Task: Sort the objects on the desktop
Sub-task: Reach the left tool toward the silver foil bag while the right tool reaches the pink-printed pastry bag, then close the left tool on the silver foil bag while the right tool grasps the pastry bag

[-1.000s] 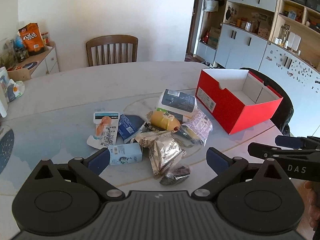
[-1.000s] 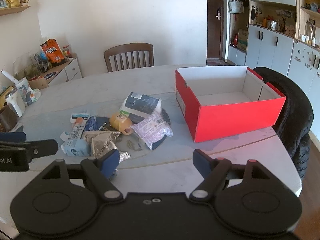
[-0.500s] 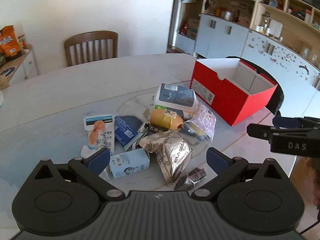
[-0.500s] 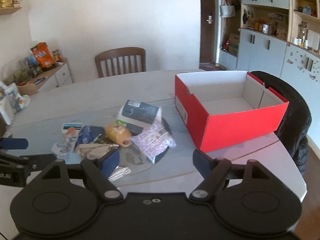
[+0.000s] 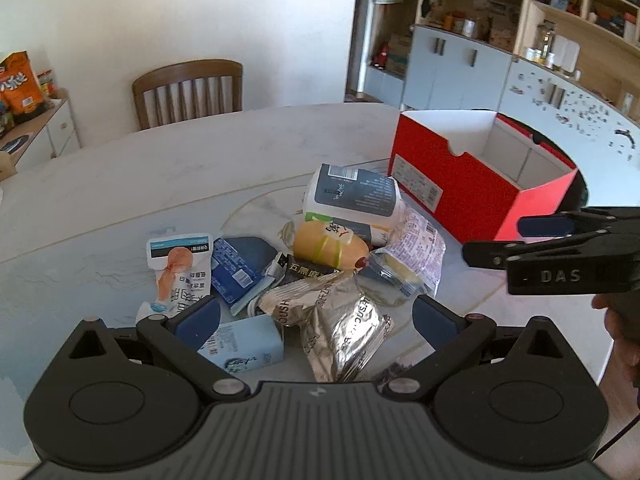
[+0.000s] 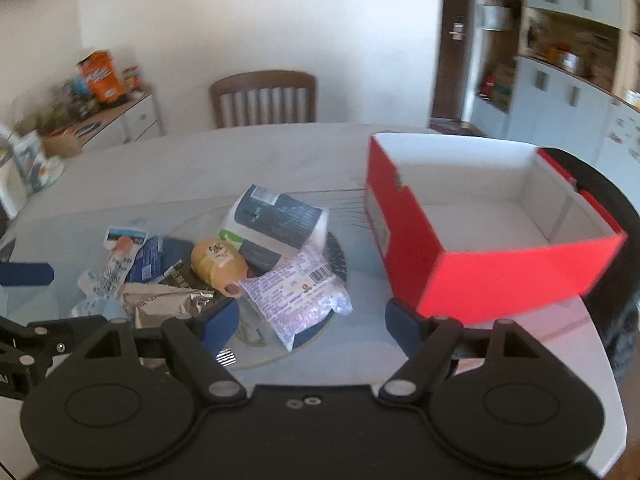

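The left gripper [image 5: 316, 318] is held wide open just above the near edge of the pile, and nothing is between its blue pads. Under it lie a light blue small carton [image 5: 244, 342] and a crumpled silver foil bag [image 5: 340, 320]. The right gripper [image 6: 312, 320] is also spread open and holds nothing; it hangs over the near side of the table [image 6: 280, 152], between the pile and the red box [image 6: 480, 276]. This view is a little blurred.

Behind the foil bag there are a white sachet with an orange picture [image 5: 178, 264], a dark blue packet [image 5: 236, 268] and a black sachet [image 5: 308, 272]. A yellow wrapped bun [image 5: 330, 246] lies in the middle of the pile. At its right, a clear bag with purple print [image 5: 416, 256] touches it. Farther back, a white and dark grey pack [image 5: 352, 196] leans on the others.

The red box stands open and empty at the right, apart from the pile. A wooden chair [image 5: 188, 90] stands behind the table.
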`<state>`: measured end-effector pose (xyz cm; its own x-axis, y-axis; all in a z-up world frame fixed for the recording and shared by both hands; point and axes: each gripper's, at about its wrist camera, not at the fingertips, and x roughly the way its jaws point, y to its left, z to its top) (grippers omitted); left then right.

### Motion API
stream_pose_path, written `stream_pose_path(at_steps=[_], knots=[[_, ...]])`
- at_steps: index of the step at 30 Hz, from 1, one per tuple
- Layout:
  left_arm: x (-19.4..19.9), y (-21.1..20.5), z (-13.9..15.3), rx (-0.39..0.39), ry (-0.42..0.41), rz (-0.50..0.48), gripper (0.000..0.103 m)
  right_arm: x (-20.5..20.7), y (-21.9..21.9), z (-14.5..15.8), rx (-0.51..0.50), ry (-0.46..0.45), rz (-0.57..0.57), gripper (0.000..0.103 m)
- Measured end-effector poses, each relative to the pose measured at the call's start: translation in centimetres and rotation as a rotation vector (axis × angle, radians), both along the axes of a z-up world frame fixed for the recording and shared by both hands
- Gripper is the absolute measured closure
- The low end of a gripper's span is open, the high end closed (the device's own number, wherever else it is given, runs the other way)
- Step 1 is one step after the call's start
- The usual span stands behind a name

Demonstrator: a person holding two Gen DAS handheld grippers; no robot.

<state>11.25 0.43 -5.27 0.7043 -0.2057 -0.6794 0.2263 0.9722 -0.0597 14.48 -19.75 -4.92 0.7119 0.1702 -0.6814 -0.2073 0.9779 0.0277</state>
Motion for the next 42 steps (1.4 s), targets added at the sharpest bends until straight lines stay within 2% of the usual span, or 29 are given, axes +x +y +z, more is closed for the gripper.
stream_pose_path(at_steps=[10,15,21,28,37,39,42], knots=[[1.7,-2.4,-2.5,0.045,0.037,0.064,0.001,4.3,-0.2,-2.8,-0.042,0.059,0.168,0.023],[2.5,-3.2,-3.5,0.089,0.020,0.058,0.001,5.6,0.1,-3.8,-0.062,0.070,0.201,0.023],[3.7,-3.6,-5.2,0.117,0.041,0.051,0.001,6.5,1.3,-4.9,-0.089,0.082,0.236,0.023],[3.9,-3.9,-5.9,0.128,0.041,0.022,0.001,7.0,1.3,-5.8,-0.056,0.103,0.199,0.022],[4.0,-4.1,-6.3,0.124,0.055,-0.009,0.012,6.7,1.0,-5.7,-0.041,0.100,0.176,0.025],[4.0,-4.1,-6.2,0.123,0.053,-0.013,0.021,6.6,1.1,-5.7,-0.037,0.098,0.166,0.028],[3.9,-4.1,-6.1,0.116,0.052,-0.022,0.024,6.3,1.0,-5.6,-0.028,0.101,0.159,0.031]])
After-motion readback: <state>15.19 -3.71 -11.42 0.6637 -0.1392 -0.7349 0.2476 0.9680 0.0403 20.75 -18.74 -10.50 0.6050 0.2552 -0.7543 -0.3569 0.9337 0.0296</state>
